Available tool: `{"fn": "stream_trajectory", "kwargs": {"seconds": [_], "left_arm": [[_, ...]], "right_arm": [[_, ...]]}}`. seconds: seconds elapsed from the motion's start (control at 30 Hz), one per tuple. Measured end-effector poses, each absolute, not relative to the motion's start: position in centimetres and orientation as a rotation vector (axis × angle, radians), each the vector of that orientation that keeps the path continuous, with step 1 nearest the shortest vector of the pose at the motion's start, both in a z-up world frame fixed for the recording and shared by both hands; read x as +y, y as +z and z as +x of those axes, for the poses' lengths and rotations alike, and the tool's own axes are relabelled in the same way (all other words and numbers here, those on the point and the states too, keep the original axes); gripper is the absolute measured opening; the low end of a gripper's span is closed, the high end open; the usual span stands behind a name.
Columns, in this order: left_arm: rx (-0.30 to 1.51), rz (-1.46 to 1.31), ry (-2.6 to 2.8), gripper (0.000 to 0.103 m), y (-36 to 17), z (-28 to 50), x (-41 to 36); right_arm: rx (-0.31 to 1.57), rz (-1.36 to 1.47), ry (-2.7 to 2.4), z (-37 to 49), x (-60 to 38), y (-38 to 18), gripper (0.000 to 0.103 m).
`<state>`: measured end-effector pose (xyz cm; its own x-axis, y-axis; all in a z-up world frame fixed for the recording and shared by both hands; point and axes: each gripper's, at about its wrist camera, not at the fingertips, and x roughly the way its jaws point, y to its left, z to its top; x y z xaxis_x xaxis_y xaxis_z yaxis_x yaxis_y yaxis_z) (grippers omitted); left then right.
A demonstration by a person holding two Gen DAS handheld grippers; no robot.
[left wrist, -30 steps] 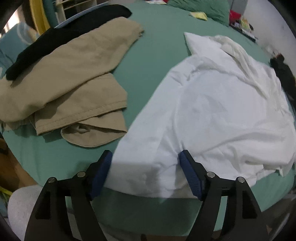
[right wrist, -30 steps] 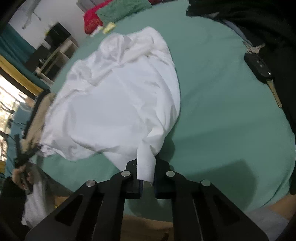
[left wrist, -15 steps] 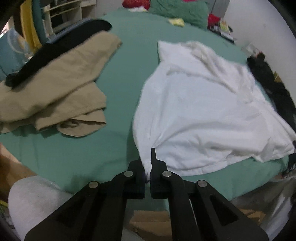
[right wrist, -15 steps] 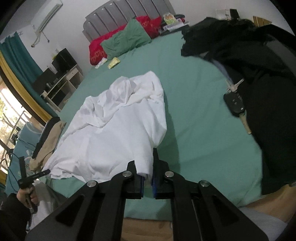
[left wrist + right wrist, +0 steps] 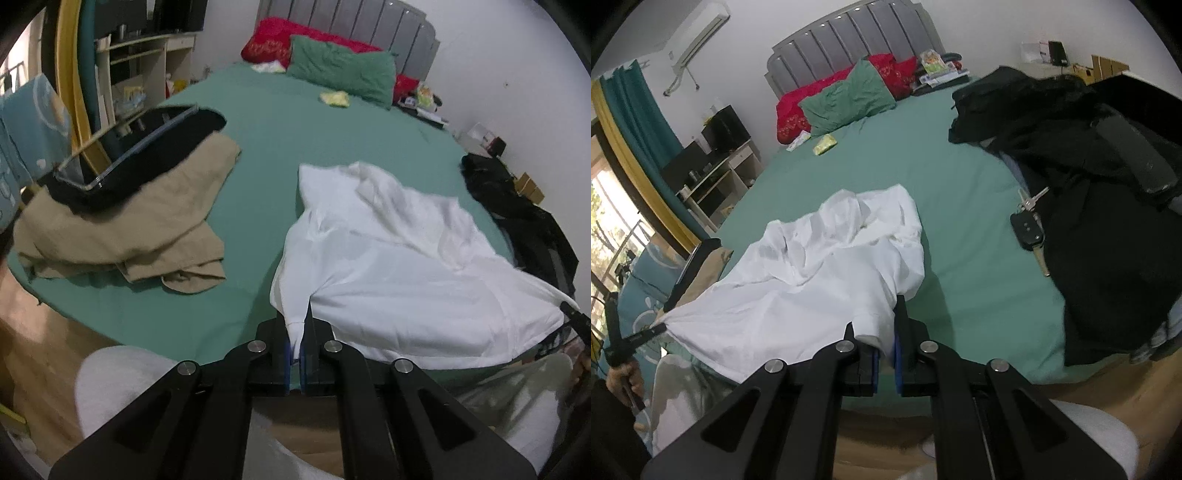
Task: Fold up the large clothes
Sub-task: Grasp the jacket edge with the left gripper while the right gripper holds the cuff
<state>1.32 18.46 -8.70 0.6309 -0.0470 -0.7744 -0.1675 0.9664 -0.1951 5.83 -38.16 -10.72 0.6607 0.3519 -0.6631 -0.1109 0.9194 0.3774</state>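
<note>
A large white shirt lies spread on the green bed, its near hem lifted toward the bed's front edge. My left gripper is shut on the shirt's near left corner. My right gripper is shut on the near right corner of the shirt. The hem is stretched between both grippers. The left gripper also shows at the far left of the right wrist view.
Folded tan clothes with a black garment and a clear box lie left. Black clothes and a car key lie right. Green and red pillows sit at the headboard. Wooden floor lies below.
My left gripper closed on the shirt's corner, then both grippers pulled back and up, dragging the shirt's hem toward the bed's front edge and stretching it.
</note>
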Motion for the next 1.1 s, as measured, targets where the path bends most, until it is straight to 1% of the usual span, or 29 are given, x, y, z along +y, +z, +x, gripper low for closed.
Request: {"fn": "stream_trajectory", "kwargs": {"seconds": [0.23, 0.43, 0.7, 1.1], "left_arm": [[0.812, -0.243, 0.058, 0.003, -5.2, 0.5, 18.3], [0.750, -0.220, 0.056, 0.003, -4.3, 4.2, 18.8], [0.719, -0.210, 0.062, 0.003, -5.4, 11.7, 18.9], [0.737, -0.257, 0.106, 0.004, -9.9, 23.5, 19.4]], "right_arm": [[0.775, 0.272, 0.268, 6.1, -38.2, -8.3, 0.006], [0.732, 0.263, 0.264, 9.8, -38.6, -7.5, 0.006], [0.729, 0.252, 0.285, 17.6, -38.4, -8.4, 0.006], [0.798, 0.233, 0.321, 30.7, -37.0, -12.3, 0.006]]}}
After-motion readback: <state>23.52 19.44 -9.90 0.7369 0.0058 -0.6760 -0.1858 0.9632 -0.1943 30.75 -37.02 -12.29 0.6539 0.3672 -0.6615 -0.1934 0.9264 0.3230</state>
